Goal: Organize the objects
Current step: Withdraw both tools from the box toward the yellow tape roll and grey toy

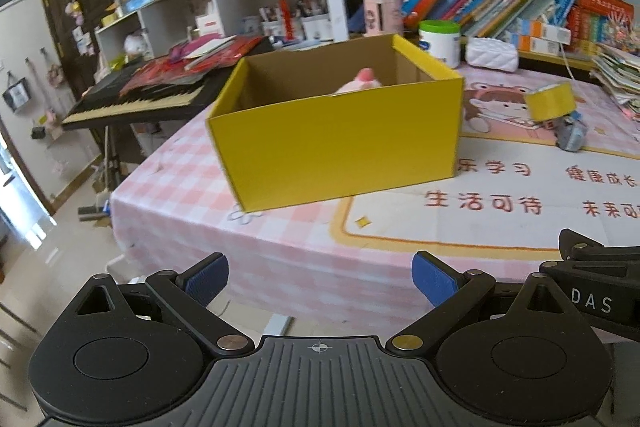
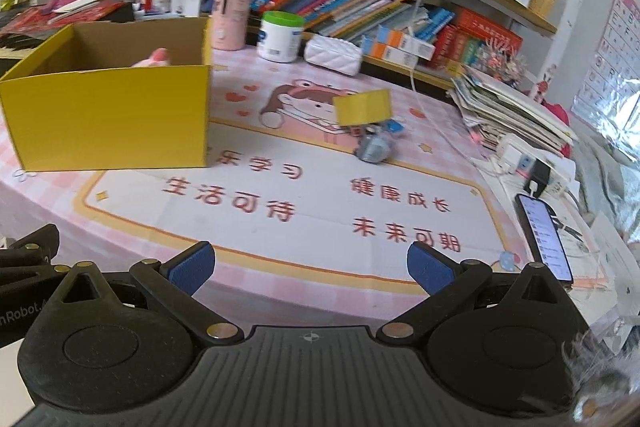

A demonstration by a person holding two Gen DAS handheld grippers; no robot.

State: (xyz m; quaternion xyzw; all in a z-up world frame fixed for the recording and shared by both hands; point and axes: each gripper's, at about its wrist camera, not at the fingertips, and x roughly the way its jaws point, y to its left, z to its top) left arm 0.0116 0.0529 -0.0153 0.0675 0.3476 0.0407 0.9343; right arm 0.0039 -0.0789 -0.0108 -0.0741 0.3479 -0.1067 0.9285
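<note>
On the pink checked table (image 2: 280,287) stands one yellow box (image 1: 340,143); inside it, one pink plush (image 1: 362,81), mostly hidden; right of the box, one yellow tape roll (image 2: 363,107) atop a blurred grey toy (image 2: 374,147); left gripper (image 1: 320,281) and right gripper (image 2: 311,269) both spread, empty.

Yellow box (image 1: 340,143) (brown inside) on pink-checked tablecloth (image 1: 180,211).
</note>
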